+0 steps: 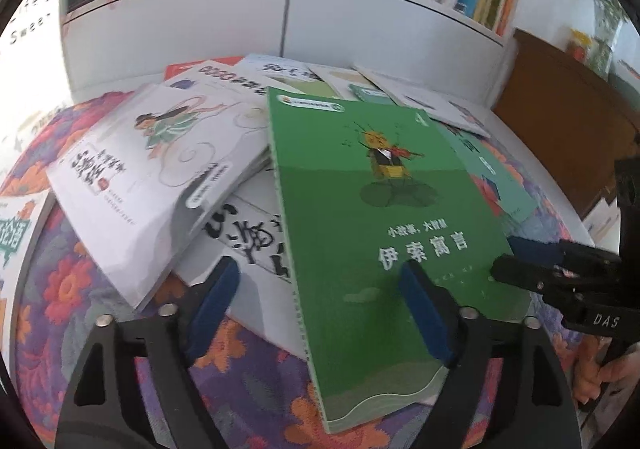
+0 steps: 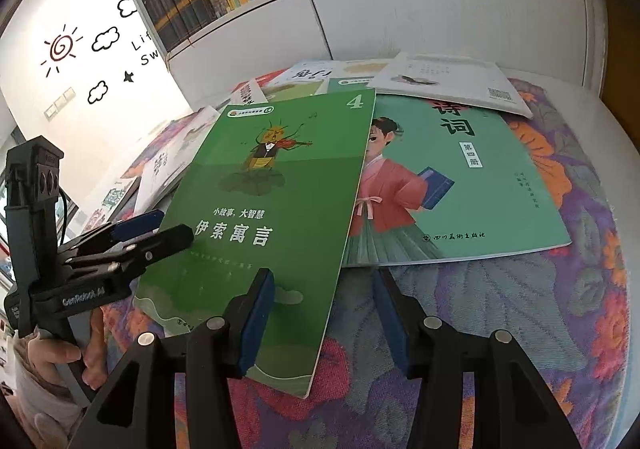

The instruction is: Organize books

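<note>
A green book (image 1: 360, 209) with a violin-playing insect on its cover lies tilted on top of several scattered books. My left gripper (image 1: 320, 267) is open and straddles the book's near left edge, with one blue pad (image 1: 428, 313) over the cover. In the right wrist view the left gripper (image 2: 174, 225) shows at the green book's (image 2: 272, 185) left side. My right gripper (image 2: 322, 275) stands open around the near right edge, with its pads apart from the book. Seen from the left wrist, the right gripper (image 1: 506, 257) has one finger above and one below that edge.
A teal book (image 2: 460, 177) showing a girl in red lies under the green one, a white book (image 1: 152, 177) to its left. All rest on a floral tablecloth (image 2: 520, 329). A white bookcase (image 2: 400, 9) full of books stands behind. A hand (image 2: 52, 353) holds the left gripper's handle.
</note>
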The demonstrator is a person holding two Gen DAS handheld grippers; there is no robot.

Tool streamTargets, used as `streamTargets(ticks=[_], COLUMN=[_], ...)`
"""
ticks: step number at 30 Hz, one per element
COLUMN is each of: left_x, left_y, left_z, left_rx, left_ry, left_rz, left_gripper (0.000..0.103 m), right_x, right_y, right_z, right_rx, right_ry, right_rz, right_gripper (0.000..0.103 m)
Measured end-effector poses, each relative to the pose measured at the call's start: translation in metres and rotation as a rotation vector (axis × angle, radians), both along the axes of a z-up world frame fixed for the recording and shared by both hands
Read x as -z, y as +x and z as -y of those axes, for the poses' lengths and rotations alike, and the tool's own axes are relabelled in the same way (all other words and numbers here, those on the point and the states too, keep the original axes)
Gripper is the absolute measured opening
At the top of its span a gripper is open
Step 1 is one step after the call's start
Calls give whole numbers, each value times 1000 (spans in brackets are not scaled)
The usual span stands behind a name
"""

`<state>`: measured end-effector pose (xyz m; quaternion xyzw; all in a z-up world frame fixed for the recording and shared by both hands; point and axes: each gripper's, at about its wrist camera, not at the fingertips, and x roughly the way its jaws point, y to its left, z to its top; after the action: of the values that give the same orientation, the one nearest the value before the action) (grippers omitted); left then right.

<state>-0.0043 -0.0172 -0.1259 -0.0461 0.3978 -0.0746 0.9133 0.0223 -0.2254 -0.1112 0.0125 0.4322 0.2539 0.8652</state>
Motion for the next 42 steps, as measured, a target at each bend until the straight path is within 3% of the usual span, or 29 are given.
streamTargets(ticks=[6, 11, 21, 24, 26, 29, 31, 34, 38, 42], left_x=[0, 1, 1, -1, -2, -6, -8, -9, -13, -14], left_y=[0, 2, 2, 1, -2, -7, -9, -9, -25, -53], left_z=[4, 11, 12, 11, 9, 18, 24, 20, 24, 21], left_rx=[3, 30, 29, 13, 14, 34, 33, 15, 38, 71], left_ry=[24, 48, 54, 61, 59, 120, 174, 125, 135, 119], left_rz=[-1, -13, -9, 1, 14, 44, 62, 35, -27, -80], left_gripper=[85, 96, 95, 86, 70, 57, 56, 51, 50, 50], right_x=[-1, -3, -5, -5, -7, -8, -8, -10, -8, -9], right_y=[-2, -4, -9, -10, -13, -16, -16, -16, -15, -32], right_z=[-1, -9, -19, -24, -29, -33, -33, -29, -18, -19], right_rx=[-2, -14, -37, -42, -40, -45, -37, -14, 17, 28], right_ry=[-6, -38, -97, -120, -146, -172, -176, -163, -54, -53], right_rz=[13, 42, 85, 99, 122, 137, 137, 128, -9, -75], right_gripper=[49, 49, 49, 44, 41, 38, 37, 32, 32, 32])
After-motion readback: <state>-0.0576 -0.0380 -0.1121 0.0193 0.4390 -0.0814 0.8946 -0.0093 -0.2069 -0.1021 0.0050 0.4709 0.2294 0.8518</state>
